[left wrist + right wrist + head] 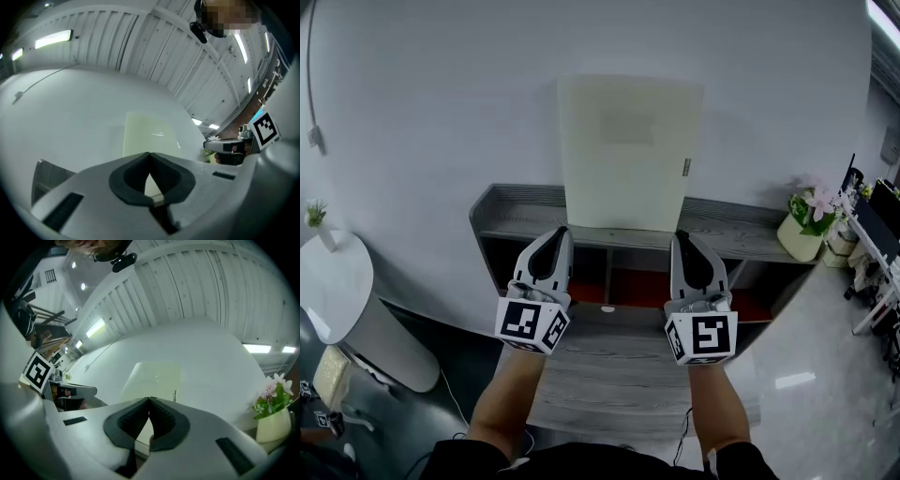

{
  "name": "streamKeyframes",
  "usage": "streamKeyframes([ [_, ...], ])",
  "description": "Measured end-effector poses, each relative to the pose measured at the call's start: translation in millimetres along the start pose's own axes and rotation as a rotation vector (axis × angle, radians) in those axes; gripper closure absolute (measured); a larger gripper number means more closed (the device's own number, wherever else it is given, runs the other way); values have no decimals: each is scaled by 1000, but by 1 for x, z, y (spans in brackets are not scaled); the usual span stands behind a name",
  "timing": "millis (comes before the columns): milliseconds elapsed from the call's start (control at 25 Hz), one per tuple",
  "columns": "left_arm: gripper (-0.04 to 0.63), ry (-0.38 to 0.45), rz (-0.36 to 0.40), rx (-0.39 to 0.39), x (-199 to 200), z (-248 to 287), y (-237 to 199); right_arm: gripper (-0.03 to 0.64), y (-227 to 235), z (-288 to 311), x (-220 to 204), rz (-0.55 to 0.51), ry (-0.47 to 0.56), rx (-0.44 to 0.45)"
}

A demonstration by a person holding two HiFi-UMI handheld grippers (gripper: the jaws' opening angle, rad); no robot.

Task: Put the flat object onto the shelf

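Note:
A pale yellow flat board (pixel 623 155) stands upright on top of the grey shelf (pixel 516 211), leaning against the white wall. My left gripper (pixel 561 231) sits at the board's lower left corner and my right gripper (pixel 681 236) at its lower right corner. Both point up toward it. In the left gripper view the board (pixel 147 136) rises beyond the left gripper (pixel 149 153), whose tips meet with nothing between them. The right gripper view shows the same: the board (pixel 152 380) lies behind the shut right gripper (pixel 149 399). Whether either gripper touches the board I cannot tell.
A cream pot of pink flowers (pixel 806 230) stands at the shelf's right end. A white round table (pixel 337 281) with a small plant (pixel 315 214) is at the left. A lower grey wooden surface (pixel 619 366) lies below my hands. Office furniture (pixel 877 253) crowds the far right.

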State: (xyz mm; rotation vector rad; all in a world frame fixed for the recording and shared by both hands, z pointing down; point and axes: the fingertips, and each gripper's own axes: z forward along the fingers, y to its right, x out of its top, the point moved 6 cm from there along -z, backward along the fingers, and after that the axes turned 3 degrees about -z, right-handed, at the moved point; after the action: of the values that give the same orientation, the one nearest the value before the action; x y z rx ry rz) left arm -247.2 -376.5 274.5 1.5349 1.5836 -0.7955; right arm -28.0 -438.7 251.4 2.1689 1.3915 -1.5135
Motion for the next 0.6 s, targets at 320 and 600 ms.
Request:
streamKeyframes([
  [320,589,-75,5,6,-17,-10,9,593,-6,-14,-19,-6,-56,-5],
  [600,589,-76,-10,27,-28,-17,8,594,-16,-22,-33,9,-67,10],
])
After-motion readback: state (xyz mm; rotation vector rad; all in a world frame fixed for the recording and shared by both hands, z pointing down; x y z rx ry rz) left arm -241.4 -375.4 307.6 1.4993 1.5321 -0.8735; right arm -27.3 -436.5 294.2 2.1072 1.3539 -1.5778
